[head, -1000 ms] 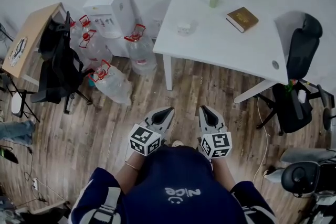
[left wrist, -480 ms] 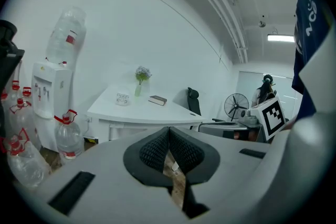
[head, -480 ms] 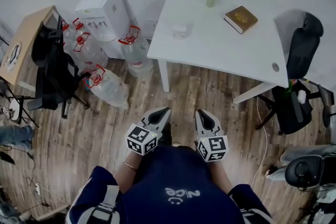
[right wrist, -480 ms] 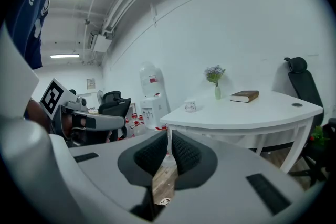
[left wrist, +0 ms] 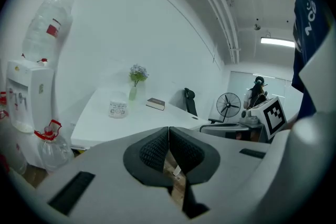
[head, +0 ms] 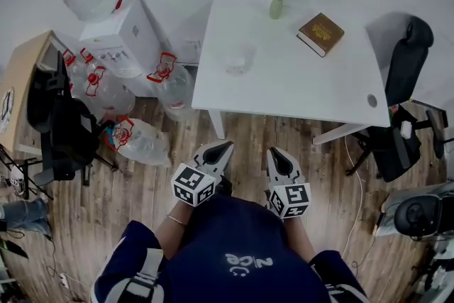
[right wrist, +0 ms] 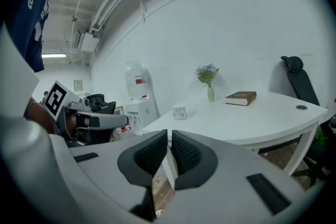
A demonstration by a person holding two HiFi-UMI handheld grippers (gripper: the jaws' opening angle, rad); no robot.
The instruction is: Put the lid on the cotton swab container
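Nothing done yet: the left gripper [head: 225, 147] and right gripper [head: 274, 152], fingers closed and empty, hang well apart from the cotton swab container [head: 239, 59] on the bench [head: 319, 81]; no separate lid visible.

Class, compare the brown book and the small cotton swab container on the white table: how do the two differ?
The cotton swab container is pale and rounded, standing upright; the book is brown, flat and rectangular. In the head view the container sits on the table's left part, the book farther right. Both rest on the white table.
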